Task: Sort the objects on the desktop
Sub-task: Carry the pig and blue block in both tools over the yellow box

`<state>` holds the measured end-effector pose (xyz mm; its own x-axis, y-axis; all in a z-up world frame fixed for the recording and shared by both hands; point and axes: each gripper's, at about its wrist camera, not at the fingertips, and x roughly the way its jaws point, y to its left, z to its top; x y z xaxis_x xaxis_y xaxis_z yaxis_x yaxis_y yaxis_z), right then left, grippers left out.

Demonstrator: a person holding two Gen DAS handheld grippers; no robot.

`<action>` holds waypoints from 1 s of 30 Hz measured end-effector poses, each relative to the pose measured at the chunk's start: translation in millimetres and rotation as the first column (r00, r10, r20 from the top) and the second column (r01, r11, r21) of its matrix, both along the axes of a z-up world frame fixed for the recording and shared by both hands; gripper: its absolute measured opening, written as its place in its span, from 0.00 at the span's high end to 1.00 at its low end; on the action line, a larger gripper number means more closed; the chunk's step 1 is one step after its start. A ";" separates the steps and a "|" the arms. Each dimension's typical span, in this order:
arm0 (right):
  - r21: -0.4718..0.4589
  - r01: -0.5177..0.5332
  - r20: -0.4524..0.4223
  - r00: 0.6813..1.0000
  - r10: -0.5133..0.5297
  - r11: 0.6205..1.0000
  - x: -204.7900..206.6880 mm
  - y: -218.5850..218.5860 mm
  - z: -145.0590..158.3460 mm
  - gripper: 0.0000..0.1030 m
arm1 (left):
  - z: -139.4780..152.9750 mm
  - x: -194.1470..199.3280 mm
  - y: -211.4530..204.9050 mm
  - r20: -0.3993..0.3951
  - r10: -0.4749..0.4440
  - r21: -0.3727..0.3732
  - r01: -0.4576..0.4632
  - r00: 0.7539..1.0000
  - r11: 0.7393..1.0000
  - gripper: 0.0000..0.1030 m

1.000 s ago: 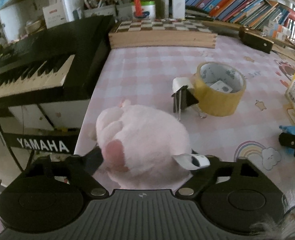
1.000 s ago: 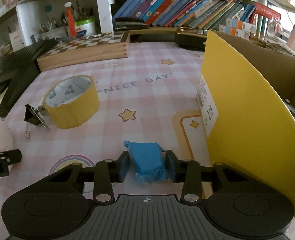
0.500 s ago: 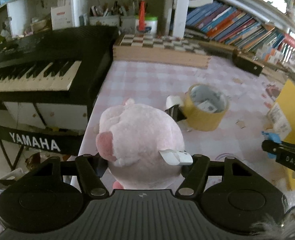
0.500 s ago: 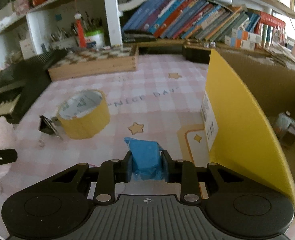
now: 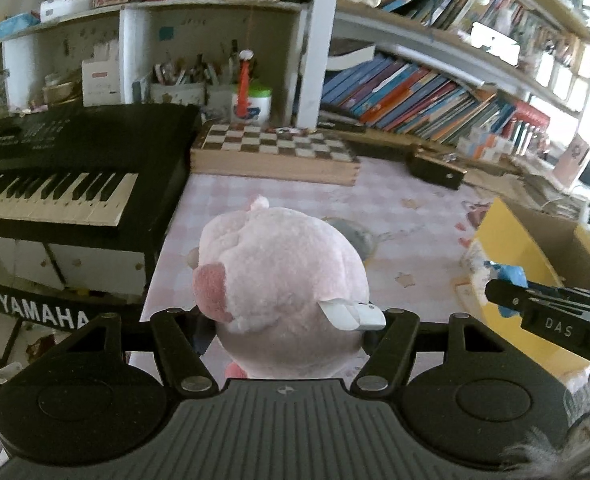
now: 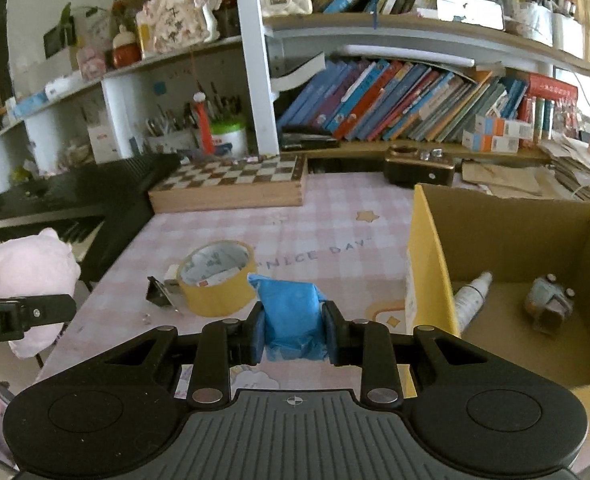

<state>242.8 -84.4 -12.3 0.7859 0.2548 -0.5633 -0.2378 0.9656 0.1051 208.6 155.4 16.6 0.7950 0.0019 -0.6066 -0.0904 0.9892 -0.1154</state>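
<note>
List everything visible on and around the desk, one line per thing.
plush toy: 1, pink, held in the left gripper above the desk edge
packet: 1, blue, clamped in the right gripper
tape roll: 1, yellow, on the tablecloth
binder clip: 1, black, left of the tape roll
cardboard box: 1, yellow outside, right side of the desk
spray bottle: 1, white, inside the box
chessboard: 1, wooden, back of the desk
keyboard: 1, black, left of the desk
books: many, mixed colours, on the shelf
left gripper: 1, black
right gripper: 1, black
</note>
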 end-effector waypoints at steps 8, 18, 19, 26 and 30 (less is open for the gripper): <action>0.021 -0.001 -0.011 1.000 0.001 1.000 -32.1 -12.6 8.1 0.72 | 3.4 -24.2 -16.1 -0.001 -0.062 -0.022 0.062 0.998 0.998 0.38; 0.009 -0.003 -0.056 0.998 0.004 1.000 -68.9 -23.3 4.3 0.72 | 2.6 -55.9 -38.3 0.013 -0.134 -0.051 0.134 0.991 0.990 0.38; 0.008 -0.001 -0.059 0.998 0.001 1.000 -72.6 -24.6 4.1 0.72 | 2.3 -58.7 -40.3 0.014 -0.140 -0.053 0.140 0.990 0.989 0.38; -0.009 0.011 -0.054 0.998 -0.012 1.000 -97.0 -30.4 4.1 0.72 | -0.8 -79.9 -51.4 0.011 -0.179 -0.065 0.179 0.984 0.982 0.38; -0.010 0.013 -0.056 0.998 -0.014 1.000 -110.0 -33.0 3.6 0.72 | -2.1 -90.4 -56.4 0.010 -0.209 -0.076 0.209 0.978 0.975 0.38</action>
